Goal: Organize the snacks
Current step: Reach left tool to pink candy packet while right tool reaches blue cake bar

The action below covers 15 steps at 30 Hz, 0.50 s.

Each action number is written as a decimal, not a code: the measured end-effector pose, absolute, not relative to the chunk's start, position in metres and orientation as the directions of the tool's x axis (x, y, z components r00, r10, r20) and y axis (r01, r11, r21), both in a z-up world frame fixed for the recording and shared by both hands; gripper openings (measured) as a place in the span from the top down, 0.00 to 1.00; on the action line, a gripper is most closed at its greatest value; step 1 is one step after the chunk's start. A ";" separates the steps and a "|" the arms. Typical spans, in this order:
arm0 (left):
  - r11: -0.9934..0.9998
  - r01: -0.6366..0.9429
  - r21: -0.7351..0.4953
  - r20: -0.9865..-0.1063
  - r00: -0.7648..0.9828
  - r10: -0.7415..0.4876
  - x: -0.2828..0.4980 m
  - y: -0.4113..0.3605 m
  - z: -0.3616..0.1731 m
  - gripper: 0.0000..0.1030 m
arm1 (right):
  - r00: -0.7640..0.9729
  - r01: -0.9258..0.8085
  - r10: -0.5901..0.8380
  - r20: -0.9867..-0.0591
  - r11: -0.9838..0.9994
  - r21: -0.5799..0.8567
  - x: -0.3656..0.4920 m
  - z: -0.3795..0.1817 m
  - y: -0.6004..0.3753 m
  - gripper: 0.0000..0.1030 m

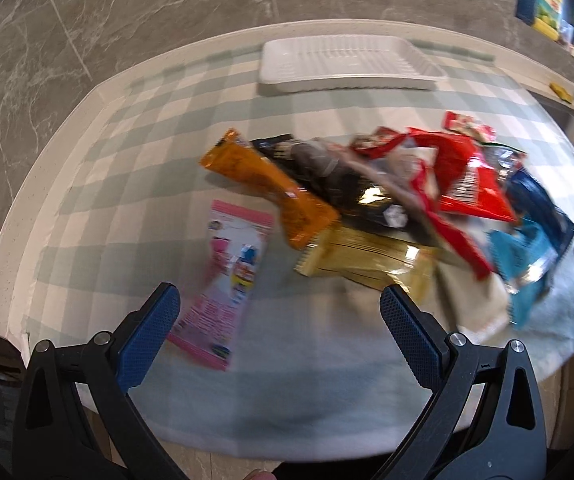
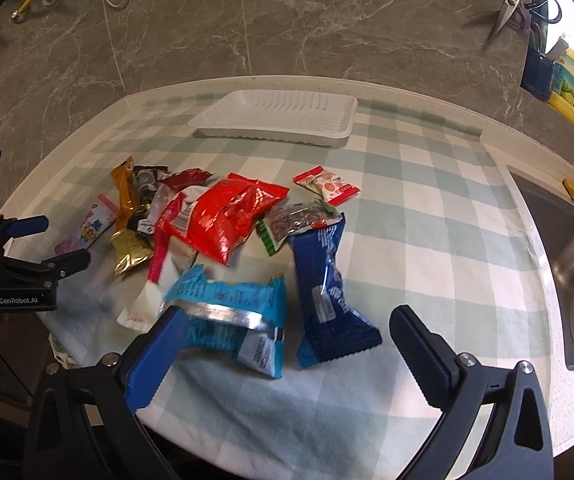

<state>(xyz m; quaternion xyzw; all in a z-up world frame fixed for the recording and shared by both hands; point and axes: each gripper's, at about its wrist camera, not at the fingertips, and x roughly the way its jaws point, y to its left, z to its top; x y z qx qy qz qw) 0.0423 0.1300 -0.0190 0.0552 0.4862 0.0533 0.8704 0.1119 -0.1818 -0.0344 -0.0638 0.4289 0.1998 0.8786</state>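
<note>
- L gripper (image 1: 279,300): jaws wide apart, nothing held, low over the pink pack (image 1: 227,280), which lies flat on the cloth at the pile's left edge, well short of the tray (image 2: 279,120).
- Pink pack: thin, flat, prob. light; looks hard to get under, so pinch a short end or crimped seam.
- Pile's left: orange bar (image 1: 271,184) across a black pack (image 1: 351,188), gold bar (image 1: 363,256) just under both; film wrappers, likely slick & crinkly, so grip across the middle, not the sealed tips.
- Centre: red bag (image 2: 227,216) on top of pile, puffy, soft; contents may crush, so take by a seam w/ light squeeze.
- Small red-white sachet (image 2: 327,184) & nut pack (image 2: 299,220) sit nearest the tray, apart from each other.
- R gripper (image 2: 287,320): jaws spread, empty, straddling the teal pack (image 2: 227,312) & blue pack (image 2: 327,288) at the pile's near side.
- Tray: white, ribbed, empty, beyond the pile at the cloth's far edge; no snack in it yet.
- Left view blurred; labels unreadable.
</note>
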 end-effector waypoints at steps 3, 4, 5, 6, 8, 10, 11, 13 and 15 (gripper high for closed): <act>0.987 -0.044 0.156 -0.853 0.498 0.157 0.057 0.146 -0.030 0.01 | 0.538 -0.394 0.283 -0.794 0.917 0.059 0.129 -0.039 -0.180 0.00; 0.986 -0.046 0.158 -0.858 0.488 0.160 0.062 0.151 -0.034 0.02 | 0.534 -0.392 0.279 -0.799 0.918 0.058 0.133 -0.041 -0.178 0.01; 0.986 -0.045 0.158 -0.862 0.481 0.160 0.066 0.155 -0.038 0.01 | 0.527 -0.389 0.271 -0.805 0.920 0.055 0.139 -0.044 -0.177 0.03; 0.987 -0.043 0.158 -0.867 0.471 0.159 0.069 0.159 -0.042 0.02 | 0.522 -0.387 0.265 -0.811 0.921 0.052 0.142 -0.046 -0.175 0.04; 0.987 -0.044 0.156 -0.879 0.450 0.159 0.076 0.167 -0.051 0.02 | 0.492 -0.388 0.246 -0.835 0.921 0.042 0.152 -0.054 -0.170 0.14; 0.988 -0.040 0.148 -0.889 0.432 0.151 0.082 0.171 -0.059 0.02 | 0.466 -0.390 0.232 -0.854 0.920 0.037 0.159 -0.061 -0.166 0.25; 0.988 -0.039 0.148 -0.893 0.424 0.150 0.084 0.172 -0.063 0.02 | 0.454 -0.385 0.224 -0.862 0.922 0.036 0.162 -0.064 -0.165 0.33; 0.988 -0.029 0.149 -0.903 0.404 0.148 0.089 0.175 -0.071 0.01 | 0.440 -0.380 0.221 -0.871 0.924 0.042 0.165 -0.068 -0.164 0.37; 0.991 -0.030 0.129 -0.902 0.411 0.130 0.092 0.178 -0.074 0.00 | 0.430 -0.381 0.217 -0.876 0.924 0.042 0.167 -0.070 -0.163 0.45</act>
